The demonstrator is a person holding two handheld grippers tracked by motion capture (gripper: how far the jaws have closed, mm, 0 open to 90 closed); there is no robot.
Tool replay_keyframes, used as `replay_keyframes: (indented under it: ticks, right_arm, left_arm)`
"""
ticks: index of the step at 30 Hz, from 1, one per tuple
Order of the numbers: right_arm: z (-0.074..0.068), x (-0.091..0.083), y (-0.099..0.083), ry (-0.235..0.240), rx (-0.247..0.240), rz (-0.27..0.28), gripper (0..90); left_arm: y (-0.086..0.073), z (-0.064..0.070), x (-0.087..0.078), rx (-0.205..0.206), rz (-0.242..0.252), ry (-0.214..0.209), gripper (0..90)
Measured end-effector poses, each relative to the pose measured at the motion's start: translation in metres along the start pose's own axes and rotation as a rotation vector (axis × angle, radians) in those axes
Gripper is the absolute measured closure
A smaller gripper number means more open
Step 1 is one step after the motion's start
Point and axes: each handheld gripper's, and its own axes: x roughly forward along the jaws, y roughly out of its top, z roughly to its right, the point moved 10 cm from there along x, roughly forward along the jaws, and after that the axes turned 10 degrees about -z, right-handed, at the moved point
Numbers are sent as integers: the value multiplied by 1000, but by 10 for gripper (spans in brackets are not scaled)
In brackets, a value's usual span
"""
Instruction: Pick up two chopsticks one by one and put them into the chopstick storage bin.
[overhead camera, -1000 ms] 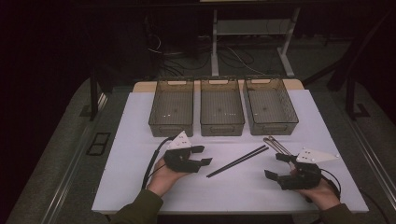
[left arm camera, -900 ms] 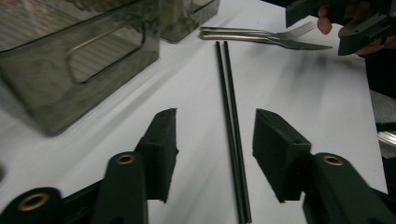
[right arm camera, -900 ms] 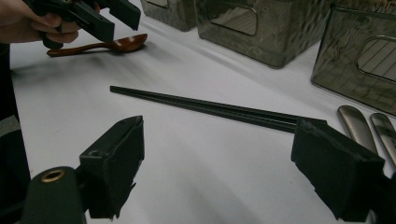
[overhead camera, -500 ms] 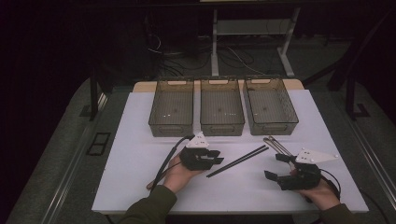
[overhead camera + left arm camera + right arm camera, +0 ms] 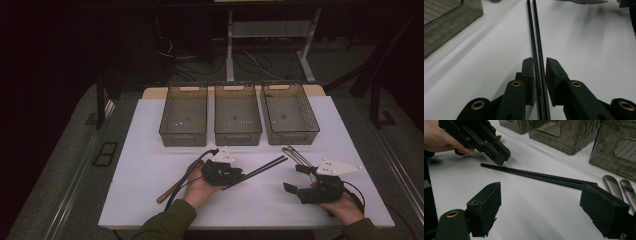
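Observation:
Two black chopsticks point(image 5: 260, 170) lie side by side on the white table point(image 5: 150, 150), pointing toward the bins. My left gripper point(image 5: 235, 176) sits at their near end. In the left gripper view the chopsticks point(image 5: 536, 50) run straight between its jaws, which stand close against both sides of the pair. The right gripper view shows that gripper point(image 5: 499, 155) low over the end of the chopsticks point(image 5: 536, 176). Near the table's front right, my right gripper point(image 5: 295, 179) is wide open with nothing between its jaws, just short of two metal utensil handles point(image 5: 621, 187).
Three empty smoky plastic bins point(image 5: 237, 120) stand in a row at the back of the table. Metal utensils point(image 5: 296, 155) lie below the right bin. A brown wooden stick point(image 5: 172, 189) lies by the left forearm, beside the black cable.
The left gripper has moved right onto the near end of the chopsticks and its jaws now hug them. The right gripper has stayed put.

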Motion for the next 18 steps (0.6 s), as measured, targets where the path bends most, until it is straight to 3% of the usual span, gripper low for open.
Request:
replay_keyframes:
  ticks: [18]
  right_arm:
    - [2,-2,0,-5,-1,6,163]
  left_arm:
    - [1,-2,13,-13,-29,28,805]
